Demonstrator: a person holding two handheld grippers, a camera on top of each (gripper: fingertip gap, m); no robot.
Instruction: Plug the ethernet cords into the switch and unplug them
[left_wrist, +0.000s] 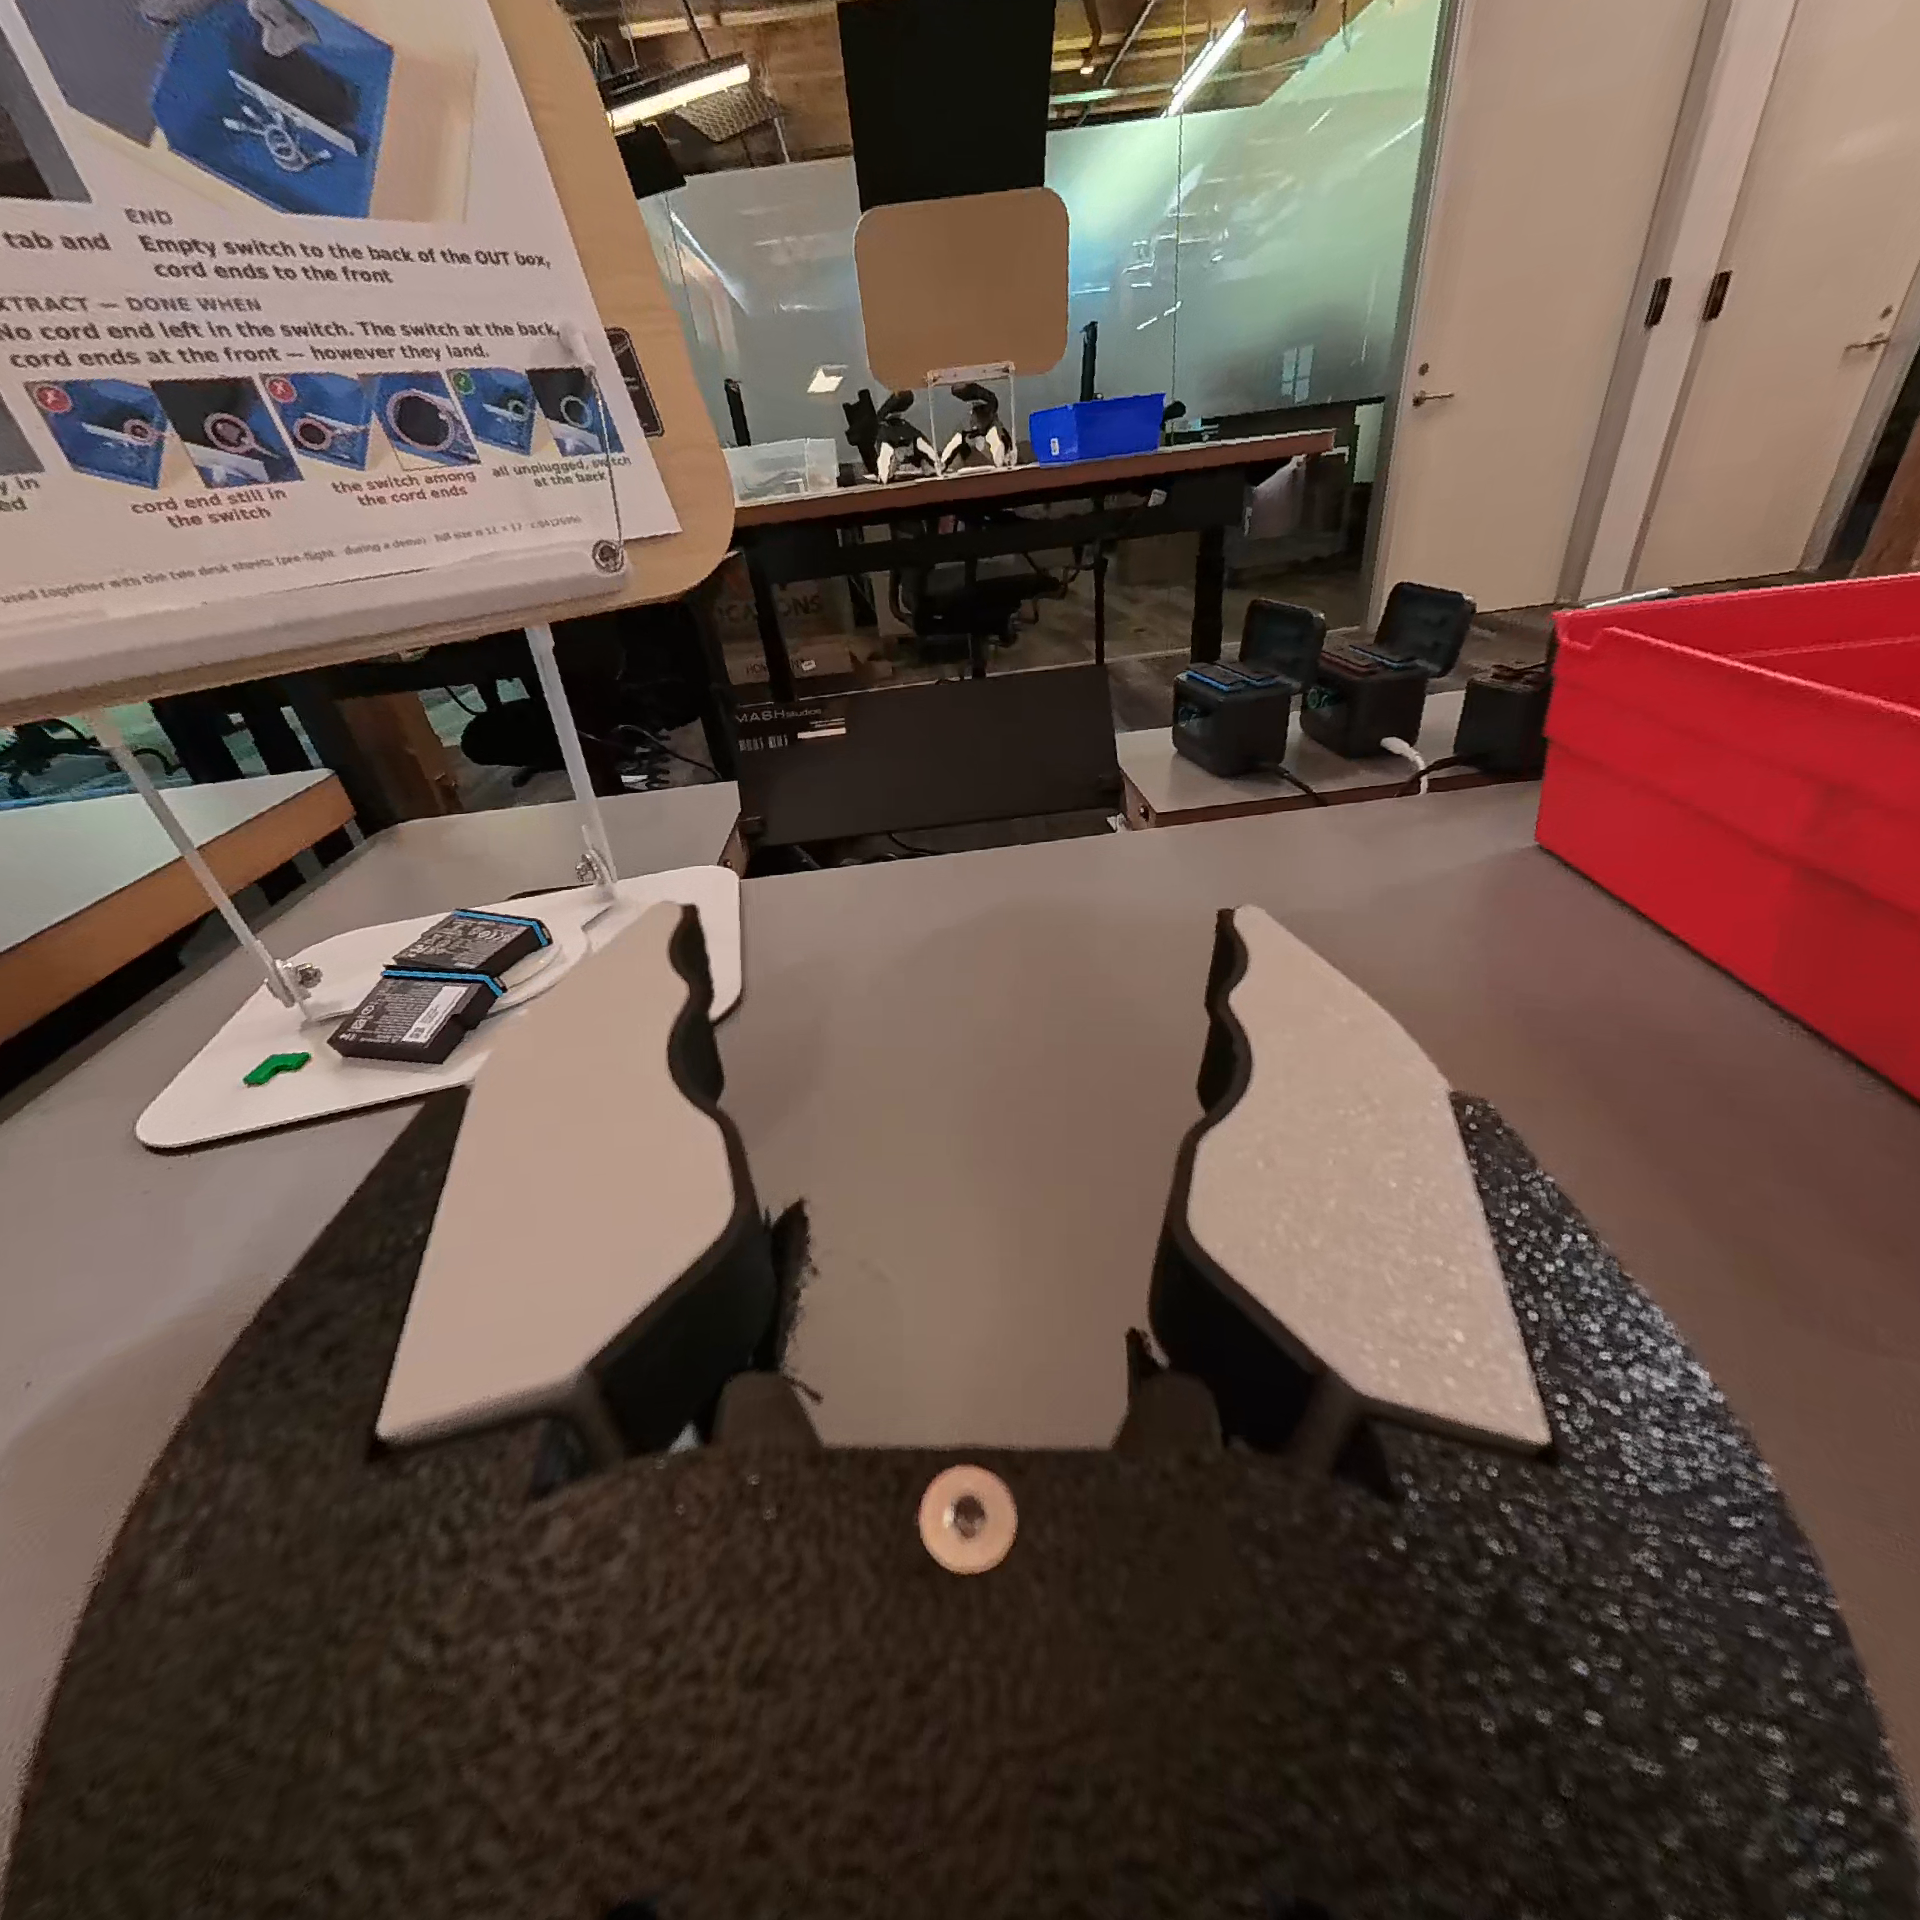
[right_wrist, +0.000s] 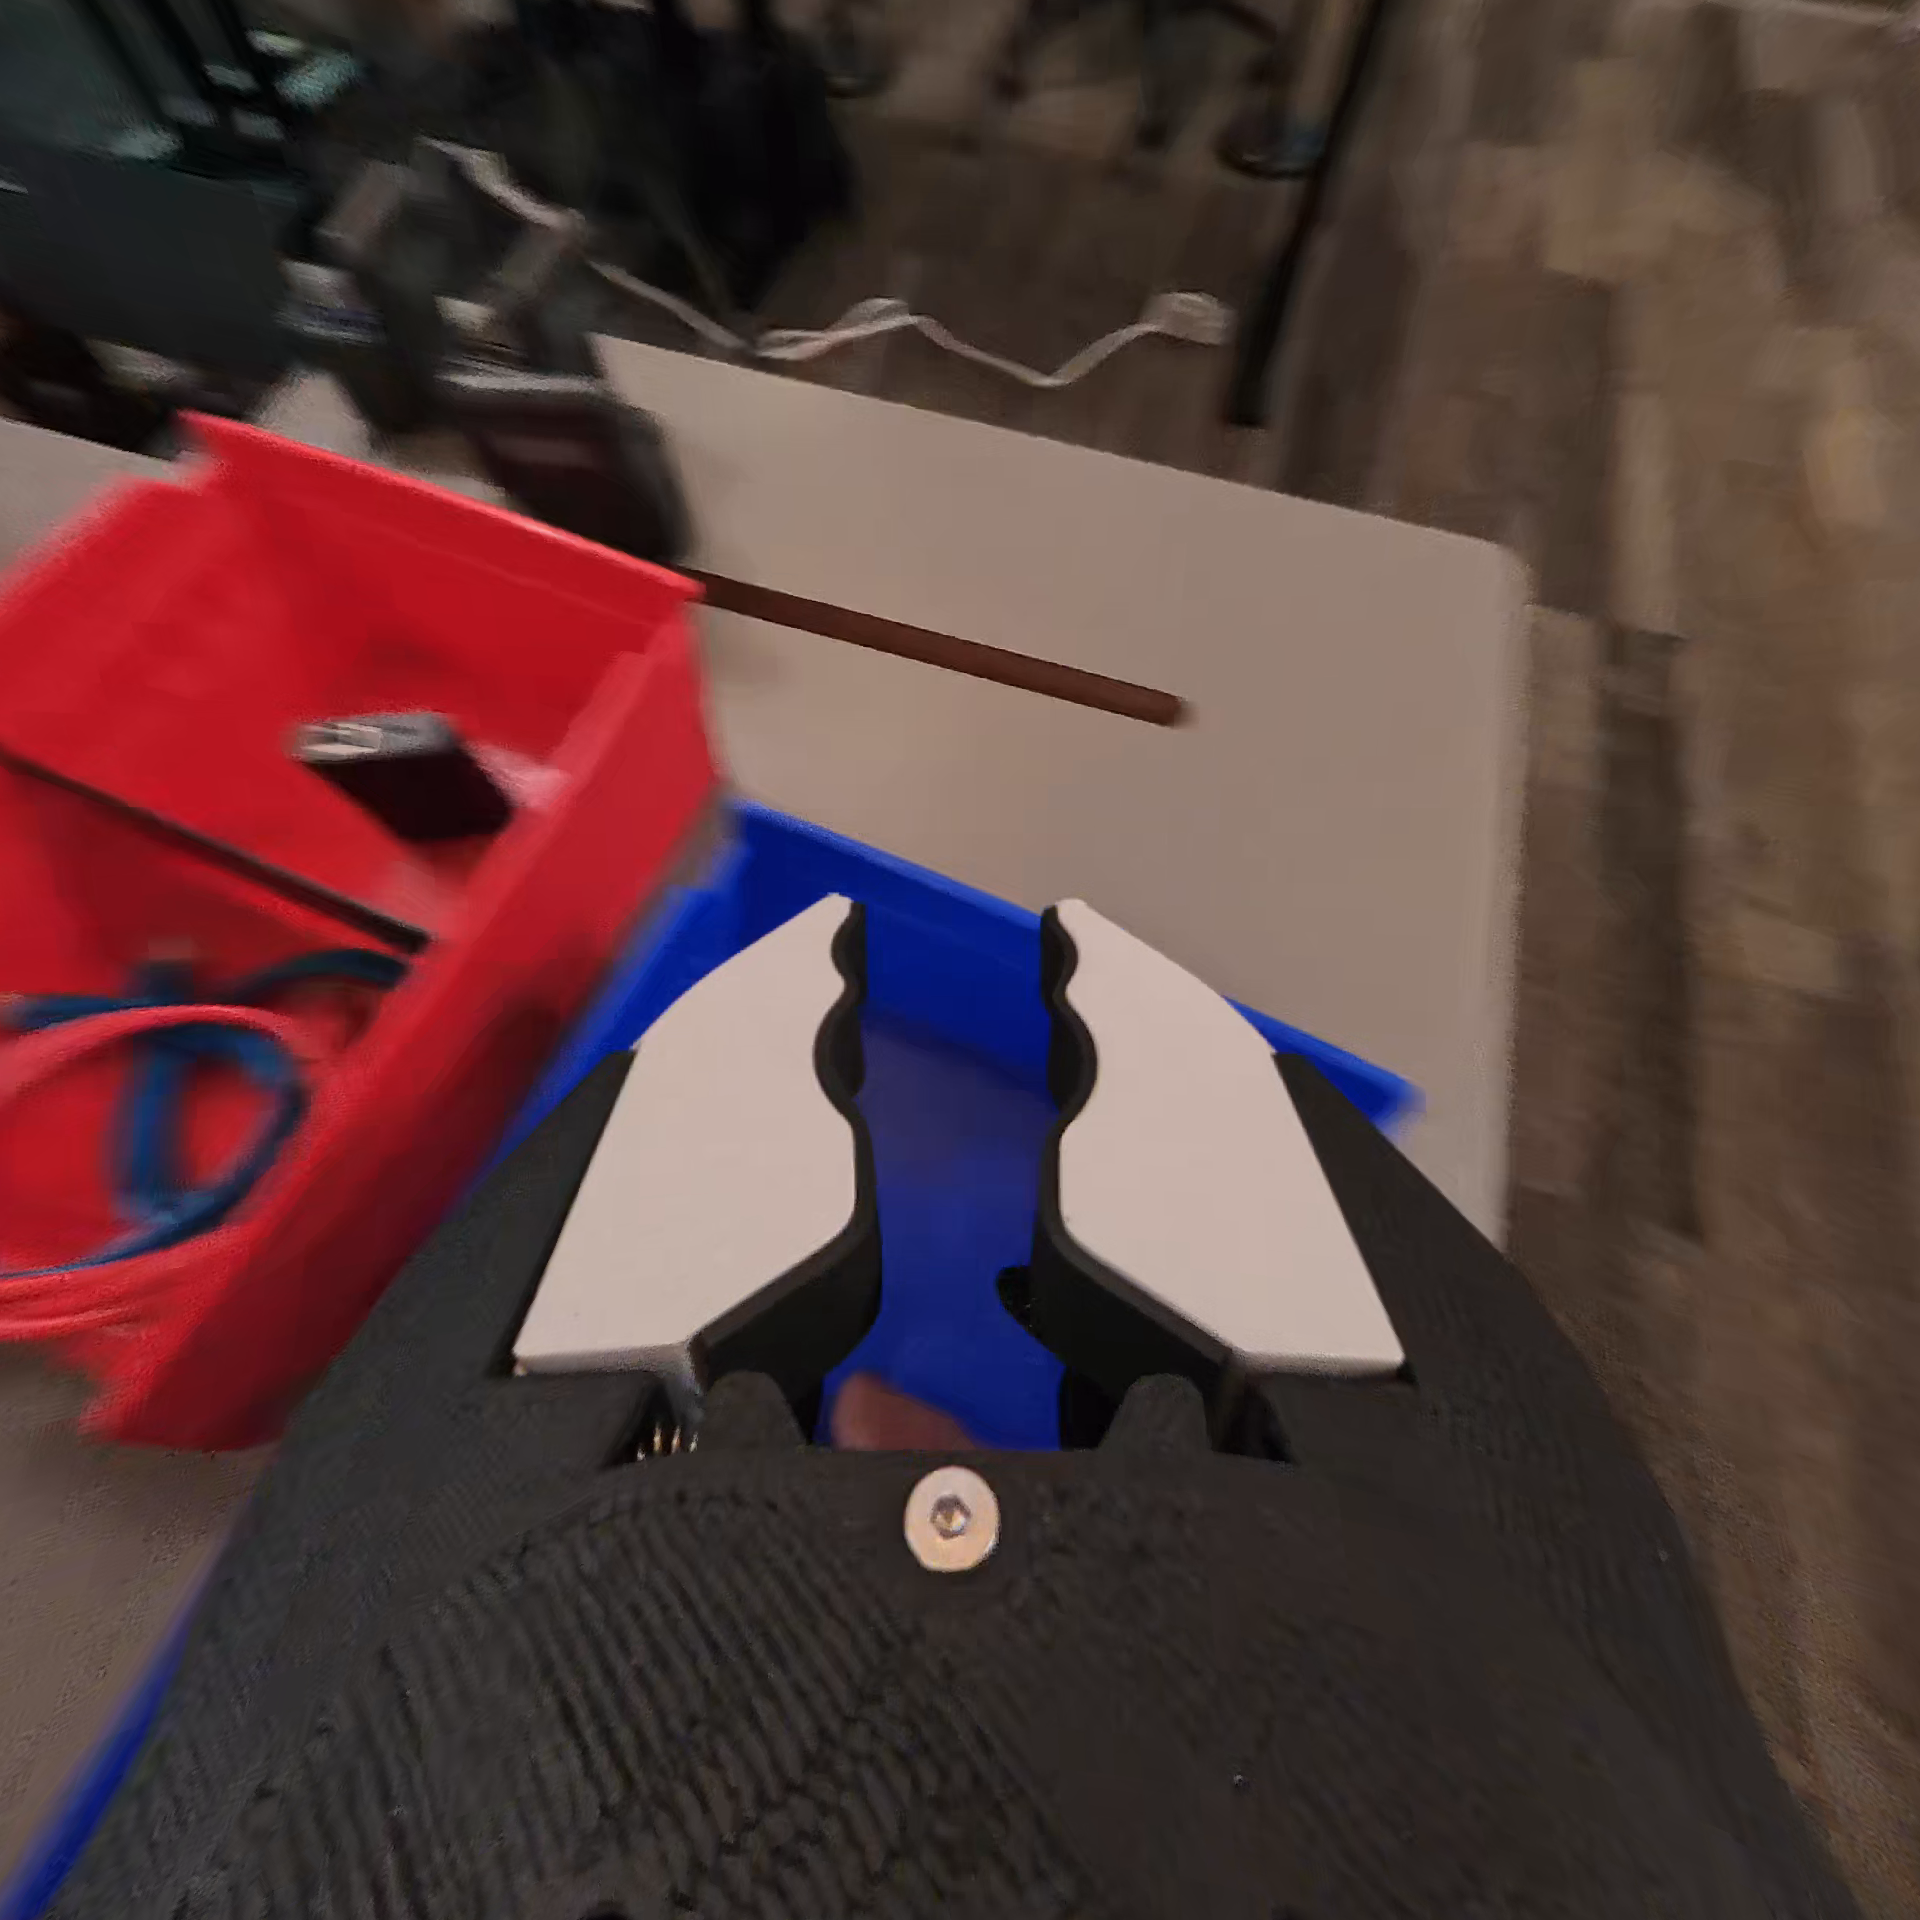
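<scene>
My left gripper (left_wrist: 961, 925) is open and empty, low over the bare grey table (left_wrist: 966, 1039). A red bin (left_wrist: 1745, 810) stands to its right. In the blurred right wrist view, my right gripper (right_wrist: 951, 920) is open with a narrower gap and holds nothing. It hovers over a blue bin (right_wrist: 956, 1174). The red bin (right_wrist: 343, 790) lies to its left, with a small black box (right_wrist: 405, 774) in the far compartment and red and blue cords (right_wrist: 156, 1122) in the near one.
A white stand base (left_wrist: 312, 1081) at the left carries two black batteries (left_wrist: 426, 1013), a small green piece (left_wrist: 275, 1067) and a tilted instruction sheet (left_wrist: 291, 343). Black chargers (left_wrist: 1320, 686) sit beyond the table's far edge. A dark slot (right_wrist: 935, 644) crosses the table by its right edge.
</scene>
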